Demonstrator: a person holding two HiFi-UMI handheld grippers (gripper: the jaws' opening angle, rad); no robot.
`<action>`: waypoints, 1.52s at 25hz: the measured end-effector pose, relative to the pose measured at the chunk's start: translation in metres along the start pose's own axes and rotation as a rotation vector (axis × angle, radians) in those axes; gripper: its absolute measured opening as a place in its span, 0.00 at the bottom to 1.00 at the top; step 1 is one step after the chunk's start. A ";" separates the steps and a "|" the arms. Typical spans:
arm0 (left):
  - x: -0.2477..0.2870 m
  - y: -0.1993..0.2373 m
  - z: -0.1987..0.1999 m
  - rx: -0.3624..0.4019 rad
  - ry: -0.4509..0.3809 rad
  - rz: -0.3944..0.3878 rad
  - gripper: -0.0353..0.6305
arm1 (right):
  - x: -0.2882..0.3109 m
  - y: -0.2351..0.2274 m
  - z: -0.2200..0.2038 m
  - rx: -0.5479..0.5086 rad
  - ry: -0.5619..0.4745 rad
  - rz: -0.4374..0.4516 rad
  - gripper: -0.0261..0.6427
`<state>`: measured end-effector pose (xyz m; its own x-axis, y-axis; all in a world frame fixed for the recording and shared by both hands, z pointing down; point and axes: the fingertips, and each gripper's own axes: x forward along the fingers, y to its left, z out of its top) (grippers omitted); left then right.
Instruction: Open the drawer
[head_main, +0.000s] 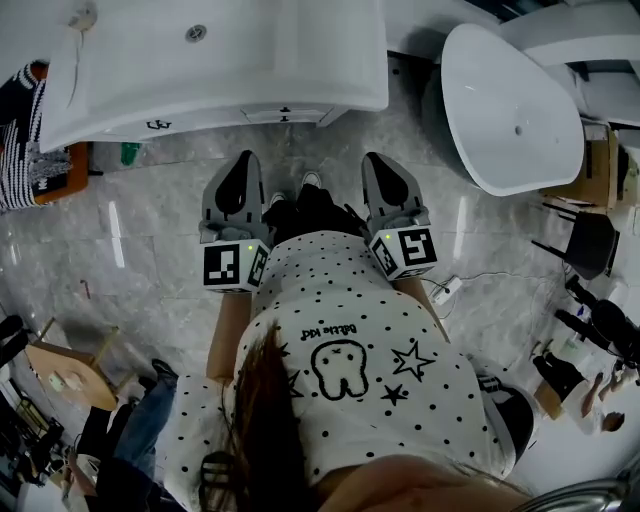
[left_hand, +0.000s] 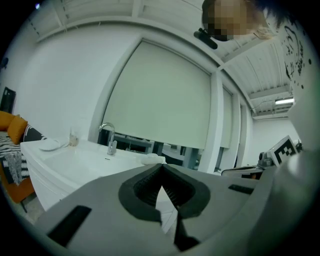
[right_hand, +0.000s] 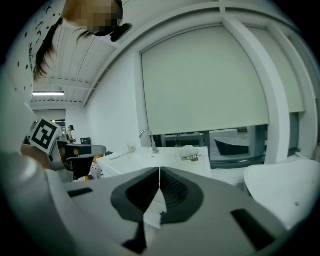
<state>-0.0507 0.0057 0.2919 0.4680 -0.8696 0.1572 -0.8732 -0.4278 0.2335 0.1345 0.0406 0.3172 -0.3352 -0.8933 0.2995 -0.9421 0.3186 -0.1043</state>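
A white vanity with a basin (head_main: 215, 60) stands ahead of me. From above, its drawer front (head_main: 285, 116) shows only as a thin strip under the counter edge, with a small dark mark on it. My left gripper (head_main: 241, 163) and right gripper (head_main: 385, 165) are held side by side over the marble floor, short of the vanity. Both are shut with nothing between the jaws. In the left gripper view the shut left gripper (left_hand: 161, 165) points at the basin and its faucet (left_hand: 109, 138). The shut right gripper (right_hand: 159, 169) faces the same counter (right_hand: 165, 159).
A white freestanding bathtub (head_main: 515, 105) stands to the right of the vanity. An orange seat with striped cloth (head_main: 30, 140) sits at the left. A white power strip and cable (head_main: 445, 290) lie on the floor at right. Chairs and clutter (head_main: 590, 240) stand along the right edge.
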 end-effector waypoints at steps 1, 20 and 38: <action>0.003 0.000 -0.001 -0.003 -0.005 0.010 0.06 | 0.004 -0.005 0.001 -0.005 -0.001 0.007 0.06; 0.032 0.035 -0.059 0.021 0.192 0.038 0.06 | 0.029 -0.005 0.006 0.017 0.026 0.004 0.06; 0.166 0.085 -0.329 -0.004 0.518 0.026 0.29 | 0.063 0.005 -0.097 0.074 0.264 0.049 0.06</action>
<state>-0.0026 -0.0943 0.6541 0.4529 -0.6437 0.6169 -0.8855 -0.4057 0.2267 0.1087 0.0166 0.4280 -0.3776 -0.7605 0.5283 -0.9256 0.3268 -0.1911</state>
